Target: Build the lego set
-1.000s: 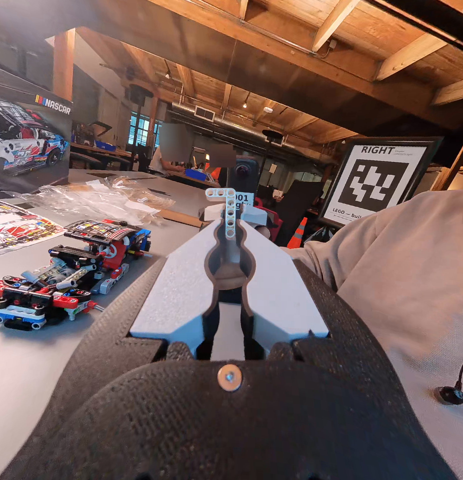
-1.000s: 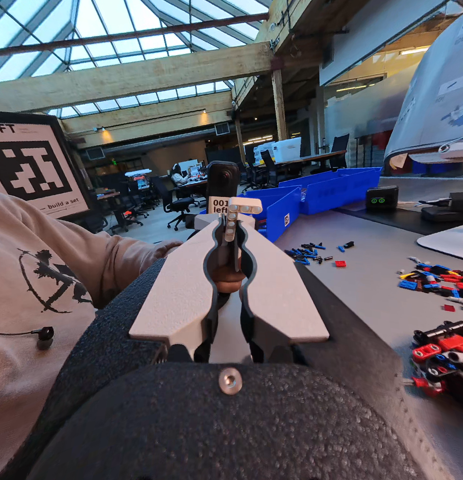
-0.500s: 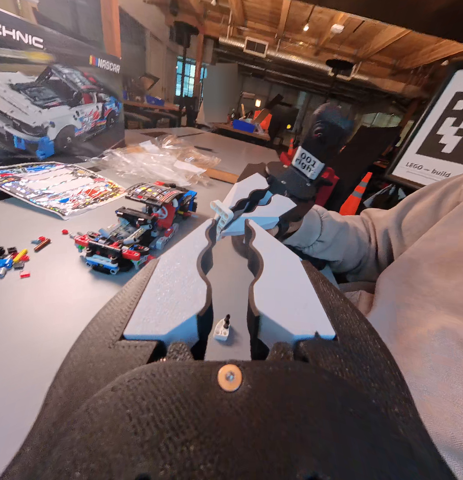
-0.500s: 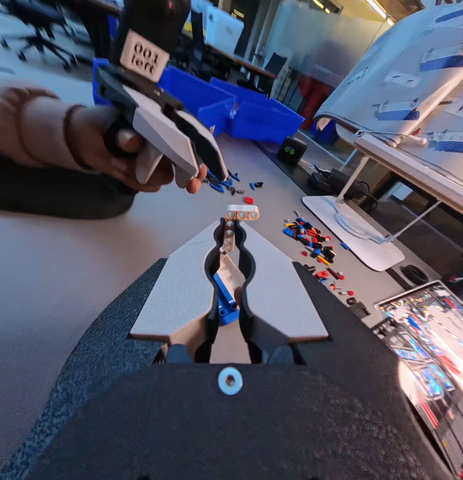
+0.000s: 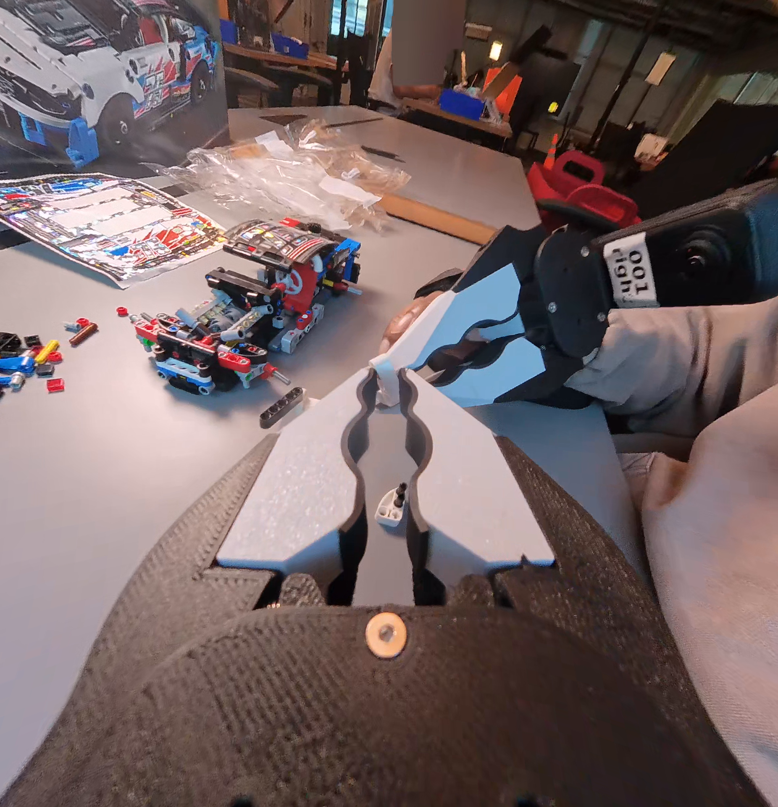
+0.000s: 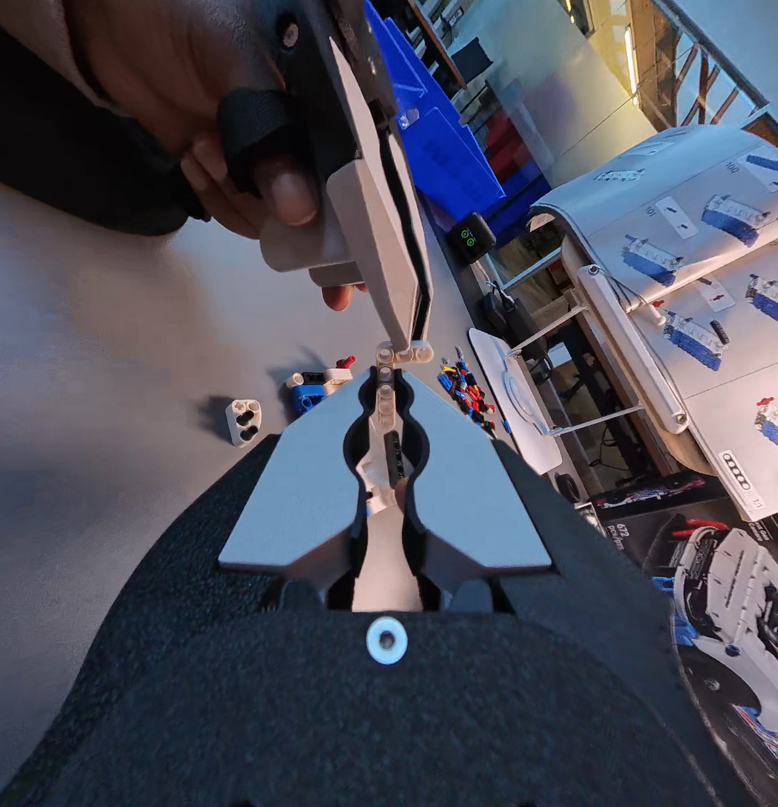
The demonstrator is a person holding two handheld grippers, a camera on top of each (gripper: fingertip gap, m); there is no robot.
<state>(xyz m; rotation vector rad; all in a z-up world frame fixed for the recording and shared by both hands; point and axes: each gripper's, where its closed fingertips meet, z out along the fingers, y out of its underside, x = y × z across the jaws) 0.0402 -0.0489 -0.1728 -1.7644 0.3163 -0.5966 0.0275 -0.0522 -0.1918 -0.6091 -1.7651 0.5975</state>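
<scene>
My right gripper [image 6: 385, 373] is shut on the stem of a white T-shaped beam [image 6: 384, 395] and holds it above the grey table [image 6: 116, 349]. My left gripper [image 6: 411, 345] comes down from above, its tips closed on the beam's crossbar. In the left wrist view the left gripper [image 5: 386, 377] has the white beam [image 5: 387, 386] between its tips, and the right gripper [image 5: 396, 369] reaches in from the right. The partly built car [image 5: 247, 314] sits on the table, left of both grippers.
A black beam [image 5: 282, 406] and a small white piece with a black pin [image 5: 391, 506] lie near the grippers. A blue and white sub-assembly [image 6: 317, 386], loose parts [image 5: 20, 358], a sticker sheet [image 5: 95, 218], plastic bags [image 5: 291, 174] and the instruction booklet on its stand [image 6: 706, 305] surround the work area. The grippers are tip to tip, or close to it.
Both grippers have tilted down toward the table. The left gripper let go of the beam, swung around, and has now closed on its crossbar while the right kept hold of the stem.
</scene>
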